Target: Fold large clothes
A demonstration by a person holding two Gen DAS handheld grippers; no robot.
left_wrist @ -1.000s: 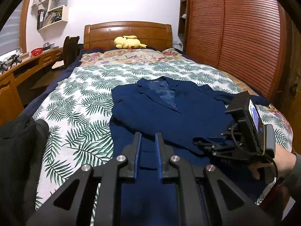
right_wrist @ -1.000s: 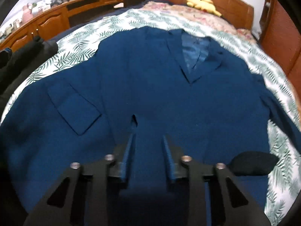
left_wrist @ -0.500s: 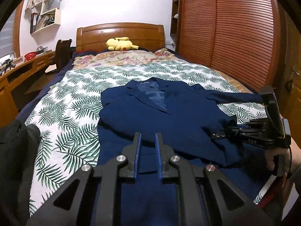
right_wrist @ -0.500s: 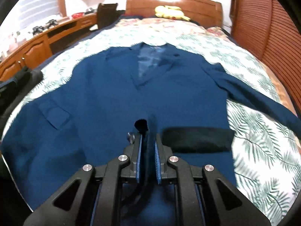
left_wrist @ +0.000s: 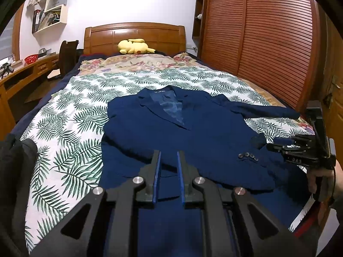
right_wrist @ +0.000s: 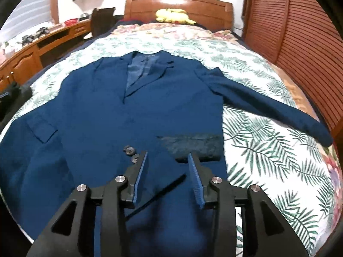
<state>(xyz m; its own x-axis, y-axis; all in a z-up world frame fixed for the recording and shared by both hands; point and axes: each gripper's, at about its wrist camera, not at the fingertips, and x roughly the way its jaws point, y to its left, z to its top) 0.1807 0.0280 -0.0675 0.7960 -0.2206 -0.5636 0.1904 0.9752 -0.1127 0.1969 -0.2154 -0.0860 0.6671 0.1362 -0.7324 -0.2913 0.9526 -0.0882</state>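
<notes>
Since a second ago my right fingers (right_wrist: 167, 165) have pulled back toward the hem and let go of the sleeve cuff; they are now opening, nothing pinched. Left fingers (left_wrist: 168, 162) are nearly pressed together, gripping the hem of the navy blue wool blazer (left_wrist: 182, 132). It lies face-up on the palm-leaf print bed cover (left_wrist: 70, 132), one sleeve folded across the front.

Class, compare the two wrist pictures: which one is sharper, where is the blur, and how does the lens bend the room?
Left wrist view: crisp, the blazer buttons distinct. Right wrist view: softer, leaf bedspread and headboard smeared. Both: fisheye bows the wardrobe doors and darkens the corners.
</notes>
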